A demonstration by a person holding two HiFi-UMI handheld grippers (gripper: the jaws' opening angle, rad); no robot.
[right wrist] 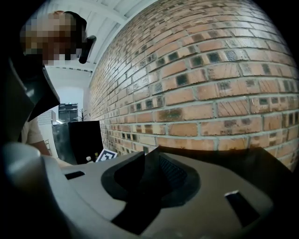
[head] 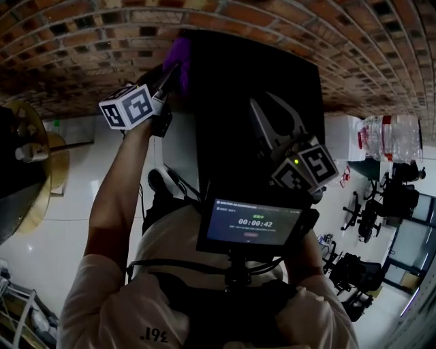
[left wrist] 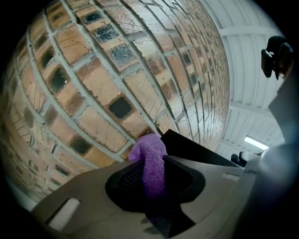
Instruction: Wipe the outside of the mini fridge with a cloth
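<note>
- The black mini fridge (head: 228, 136) stands on the far side, against the brick wall (head: 286, 20). Only the head view takes in its whole dark body.
- The purple cloth (head: 180, 56) sits at the fridge's far left corner in the head view. The left gripper view shows it bunched, with a black edge of the fridge just behind it.
- The left gripper (left wrist: 156, 161) has its jaws clamped on the cloth, which pokes out past their tips.
- The right gripper (head: 266, 102) is in front of the fridge's right part; no view shows whether it touches. The right gripper view shows its jaws narrowly apart with nothing between them, facing brick.
- Only the head view shows the small screen (head: 253, 223) near the person's chest and the clear bottles (head: 395, 136) far right.
</note>
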